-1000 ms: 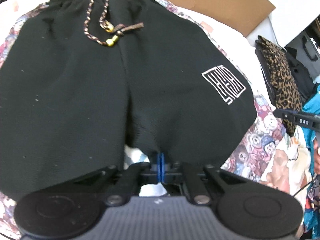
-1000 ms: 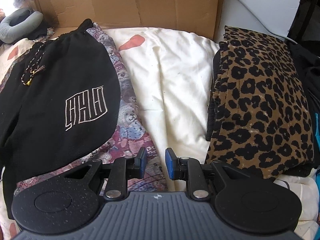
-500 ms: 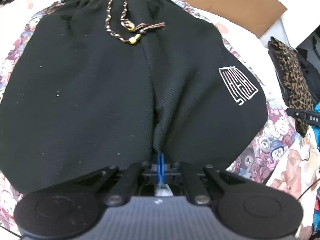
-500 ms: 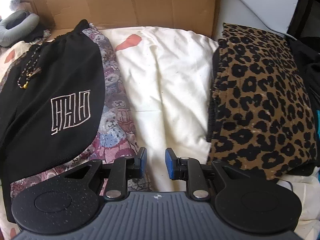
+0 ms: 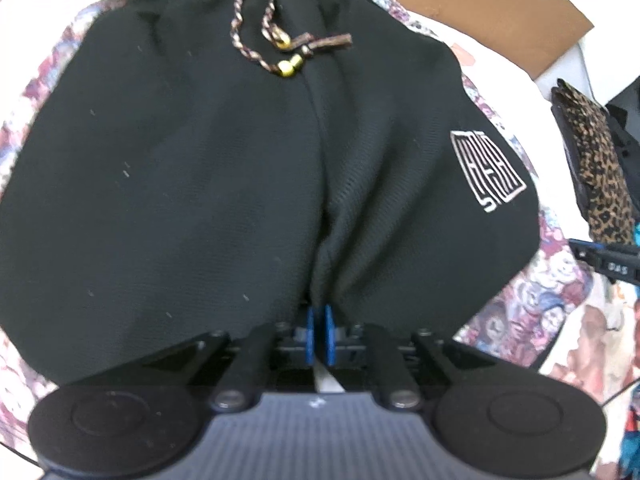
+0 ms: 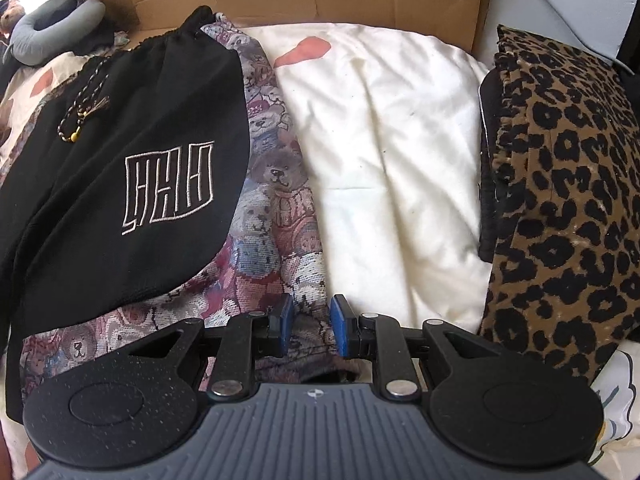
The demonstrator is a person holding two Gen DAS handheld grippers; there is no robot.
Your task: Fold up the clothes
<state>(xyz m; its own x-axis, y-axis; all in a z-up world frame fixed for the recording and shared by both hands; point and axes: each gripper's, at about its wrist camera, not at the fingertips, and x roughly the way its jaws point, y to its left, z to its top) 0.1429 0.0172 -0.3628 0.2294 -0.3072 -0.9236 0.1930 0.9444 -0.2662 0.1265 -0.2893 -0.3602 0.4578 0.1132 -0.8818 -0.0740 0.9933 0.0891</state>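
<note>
Left gripper opening at black shorts crotch, nothing pinched; right gripper parted, empty, over teddy-bear blanket.

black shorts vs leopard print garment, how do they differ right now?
The black shorts lie spread open on the teddy-bear blanket; the leopard print garment sits folded in a compact block at the right. The shorts are plain black with a white line emblem and a braided drawstring; the leopard piece is patterned all over. Both rest on the bed.
</note>
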